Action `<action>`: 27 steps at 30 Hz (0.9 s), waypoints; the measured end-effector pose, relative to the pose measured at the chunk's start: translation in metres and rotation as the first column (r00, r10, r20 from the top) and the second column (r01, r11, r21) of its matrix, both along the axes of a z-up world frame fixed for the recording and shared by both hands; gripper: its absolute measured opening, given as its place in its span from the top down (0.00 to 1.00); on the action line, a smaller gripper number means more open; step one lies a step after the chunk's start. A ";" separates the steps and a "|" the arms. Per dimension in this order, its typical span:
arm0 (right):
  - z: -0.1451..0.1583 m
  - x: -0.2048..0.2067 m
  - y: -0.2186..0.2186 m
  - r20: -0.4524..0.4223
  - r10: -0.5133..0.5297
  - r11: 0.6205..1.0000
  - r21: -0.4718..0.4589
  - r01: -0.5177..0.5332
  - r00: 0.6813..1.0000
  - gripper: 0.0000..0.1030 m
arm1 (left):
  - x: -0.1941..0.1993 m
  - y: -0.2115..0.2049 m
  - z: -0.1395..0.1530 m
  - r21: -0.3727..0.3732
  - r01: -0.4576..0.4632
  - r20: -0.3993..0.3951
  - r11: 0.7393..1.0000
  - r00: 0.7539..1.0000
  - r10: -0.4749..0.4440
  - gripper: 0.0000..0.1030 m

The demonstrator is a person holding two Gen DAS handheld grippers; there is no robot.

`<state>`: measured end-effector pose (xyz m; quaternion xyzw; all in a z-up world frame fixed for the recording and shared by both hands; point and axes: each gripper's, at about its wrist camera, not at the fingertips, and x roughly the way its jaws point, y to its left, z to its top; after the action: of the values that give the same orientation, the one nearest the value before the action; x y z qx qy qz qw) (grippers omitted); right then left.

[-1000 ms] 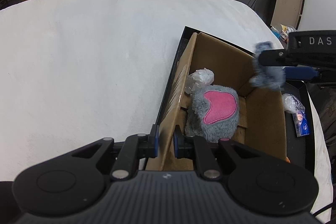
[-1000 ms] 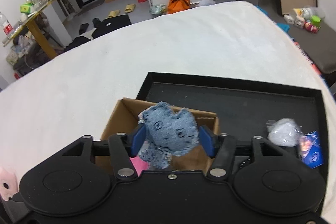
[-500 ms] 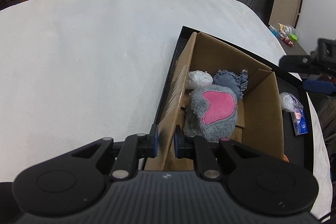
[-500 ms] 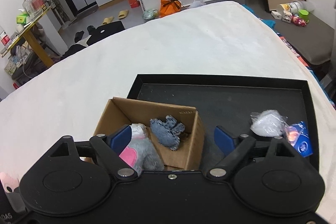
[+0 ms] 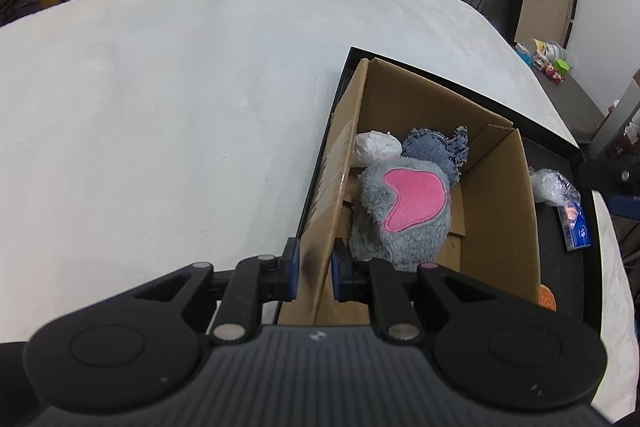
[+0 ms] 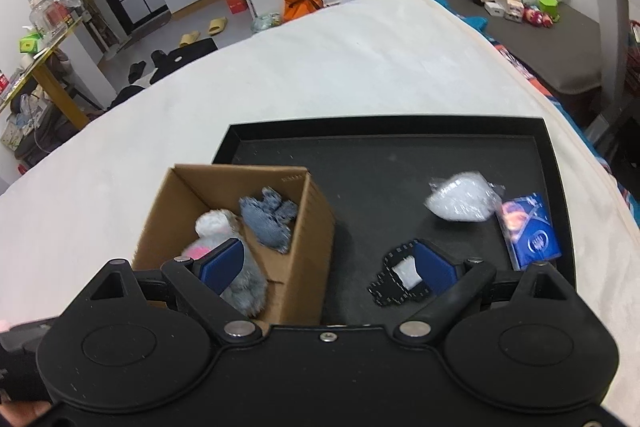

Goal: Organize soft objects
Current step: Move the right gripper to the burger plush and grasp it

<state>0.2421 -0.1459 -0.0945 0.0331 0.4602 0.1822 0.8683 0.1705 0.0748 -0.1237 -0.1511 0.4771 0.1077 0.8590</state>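
The left gripper (image 5: pixel 313 269) has its jaws pinching the near wall of the cardboard box (image 5: pixel 496 203), bracing it inside the black tray (image 6: pixel 400 163). The tray itself sits on a white, faintly nubbly bed (image 5: pixel 160 107). The right gripper (image 6: pixel 328 263) hovers with jaws spread wide and nothing between them, straddling the box's right wall and the tray floor.

Inside the box: a fuzzy grey plush (image 5: pixel 400 211) with a smooth pink patch, a frayed denim piece (image 5: pixel 436 149) tucked at the far end, and a crinkly white wad (image 5: pixel 376 147) in the far left corner.

So the box is filling, and by my read the sorting is partway through, with the next pick coming up. Left out on the tray floor are a flat black patch (image 6: pixel 394 281) with a pixel-stepped edge and a white centre, just by the right jaw, then a puffy white bundle in clear crinkly wrap (image 6: pixel 460 201), and beside that a glossy blue packet (image 6: pixel 530 235).

The black patch looks the nearest candidate. It lies flat on a dark floor, so the jaws would need to come down low and narrow around an edge; being thin, it may slip or fold.
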 end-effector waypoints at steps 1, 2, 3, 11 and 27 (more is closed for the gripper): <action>-0.001 0.000 -0.003 -0.004 -0.004 1.000 0.005 0.004 1.000 0.10 | 0.001 -0.002 0.001 0.009 0.002 0.000 1.000 1.000 -0.002 0.84; -0.003 -0.001 -0.006 -0.006 -0.008 1.000 0.009 0.008 1.000 0.10 | 0.001 -0.004 0.002 0.015 0.008 0.000 1.000 1.000 -0.008 0.84; -0.004 -0.001 -0.008 -0.008 -0.012 1.000 0.011 0.012 1.000 0.10 | 0.001 -0.006 0.003 0.023 0.014 -0.001 1.000 1.000 -0.014 0.84; -0.025 -0.006 -0.030 -0.055 -0.036 0.999 0.002 0.036 0.998 0.10 | 0.000 -0.016 0.002 0.064 0.026 -0.023 0.998 0.999 -0.025 0.62; -0.082 -0.011 -0.052 -0.202 -0.044 0.996 -0.079 0.028 0.978 0.10 | 0.010 -0.031 0.007 0.114 0.084 -0.052 0.990 0.996 -0.079 0.44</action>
<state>0.2316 -0.1983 -0.1767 0.0271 0.5526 0.1445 0.8204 0.1805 0.0436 -0.1162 -0.0789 0.4959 0.1036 0.8585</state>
